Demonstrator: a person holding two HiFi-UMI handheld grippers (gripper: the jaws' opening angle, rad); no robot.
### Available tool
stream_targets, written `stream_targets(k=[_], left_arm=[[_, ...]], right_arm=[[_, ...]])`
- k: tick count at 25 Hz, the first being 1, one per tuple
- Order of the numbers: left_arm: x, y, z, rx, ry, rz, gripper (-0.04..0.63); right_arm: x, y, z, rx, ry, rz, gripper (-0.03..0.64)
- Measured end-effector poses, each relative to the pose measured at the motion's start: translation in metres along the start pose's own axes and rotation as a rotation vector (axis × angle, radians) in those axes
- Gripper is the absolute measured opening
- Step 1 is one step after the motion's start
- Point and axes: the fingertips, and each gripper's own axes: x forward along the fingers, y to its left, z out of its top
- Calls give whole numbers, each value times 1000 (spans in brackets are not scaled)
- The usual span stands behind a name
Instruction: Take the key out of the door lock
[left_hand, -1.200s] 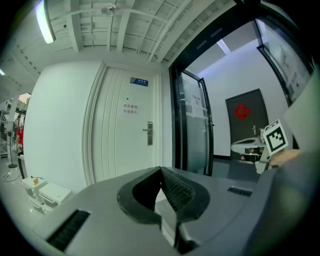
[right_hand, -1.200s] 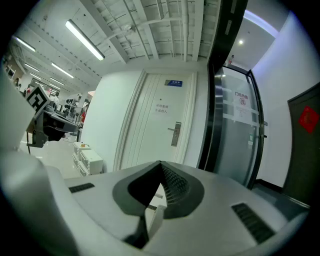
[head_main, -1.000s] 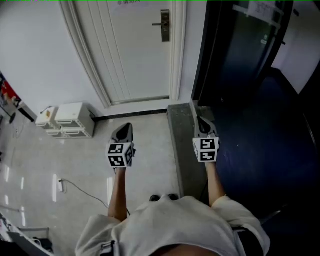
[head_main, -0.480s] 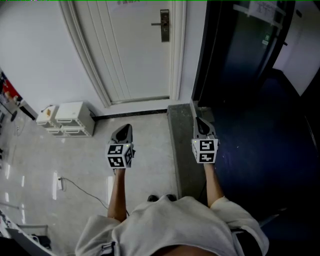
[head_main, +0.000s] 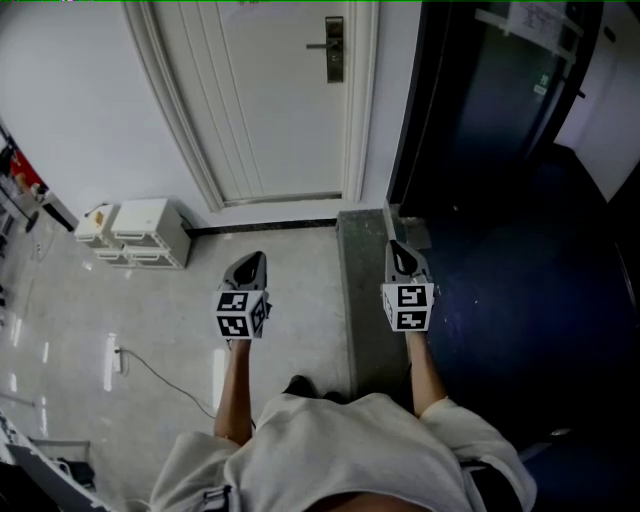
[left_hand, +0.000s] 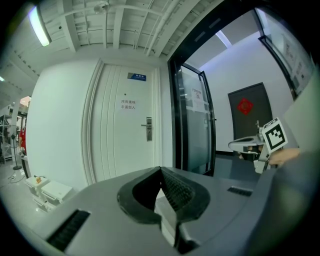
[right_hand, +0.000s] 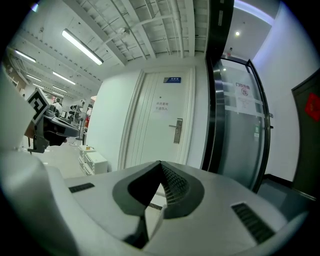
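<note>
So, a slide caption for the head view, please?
Person before a white door, left gripper and right gripper shut, far from the lock.

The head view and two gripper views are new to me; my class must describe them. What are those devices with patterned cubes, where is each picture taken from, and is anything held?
A person holds a two-jaw gripper in each hand: the left gripper and the right gripper; the patterned cubes are parts of them. The head view looks down from the person's head; each gripper view looks along that gripper's own jaws. Both grippers are shut and empty. Ahead is a white door with its lock, not yet reached; any key is too small to see. White drawer units sit on the floor.
</note>
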Motion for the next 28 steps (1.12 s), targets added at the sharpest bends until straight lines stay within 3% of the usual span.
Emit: stream_targets(k=[16,28], left_arm=[[120,38,9,-24,8,-30,18],[272,126,54,-21,-7,-81,18]], right_arm=[[120,-26,3,-28,20,11,23],[289,-29,42,-61,17,6,23]])
